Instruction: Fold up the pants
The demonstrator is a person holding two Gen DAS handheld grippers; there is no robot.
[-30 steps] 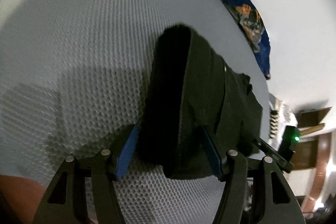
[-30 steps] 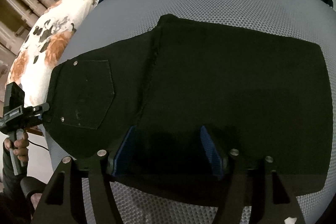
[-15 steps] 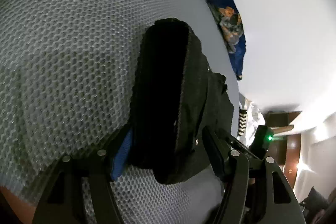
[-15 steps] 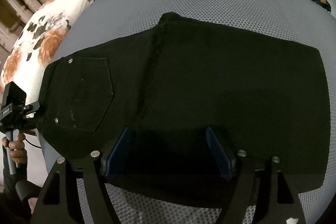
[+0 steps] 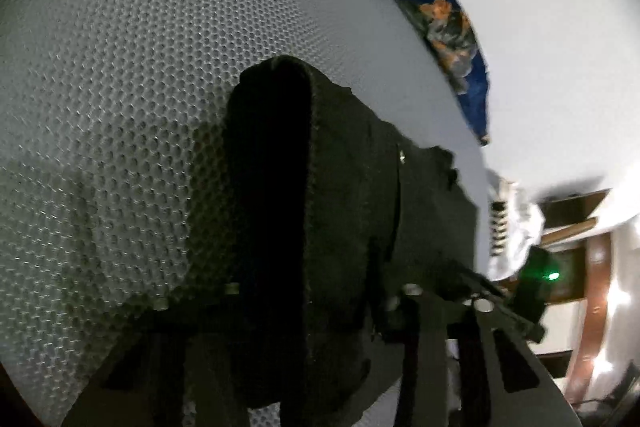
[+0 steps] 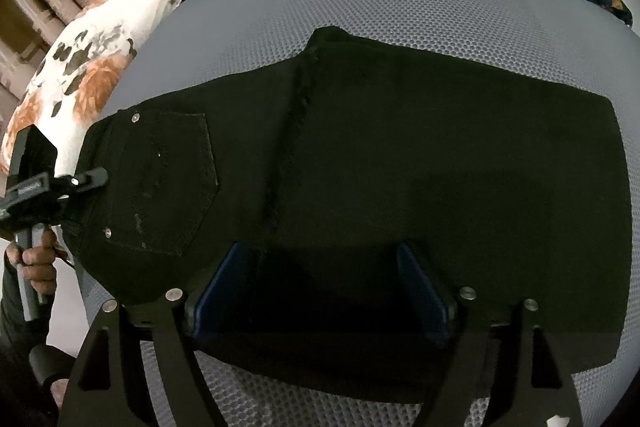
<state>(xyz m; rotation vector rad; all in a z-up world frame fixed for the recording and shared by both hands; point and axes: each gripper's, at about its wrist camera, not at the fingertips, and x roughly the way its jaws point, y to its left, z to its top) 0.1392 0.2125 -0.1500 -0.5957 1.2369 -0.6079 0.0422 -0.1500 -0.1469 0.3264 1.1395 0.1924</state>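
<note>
Your right tool (image 6: 320,283) hovers spread over the near edge of the black pants (image 6: 400,167), gripping nothing. Your left tool (image 5: 304,327) sits at the waistband; its pads are lost in dark cloth, so whether it clamps cannot be told. The pants lie folded flat on the grey mesh bed (image 6: 400,7), back pocket (image 6: 168,183) beside the left tool. Judged step: between folds (legs seem already doubled). Next, pinch the waistband and carry it toward the far fold. Only the left view shows the raised waistband edge-on; only the right shows the whole outline and the floral pillow (image 6: 80,67).
</note>
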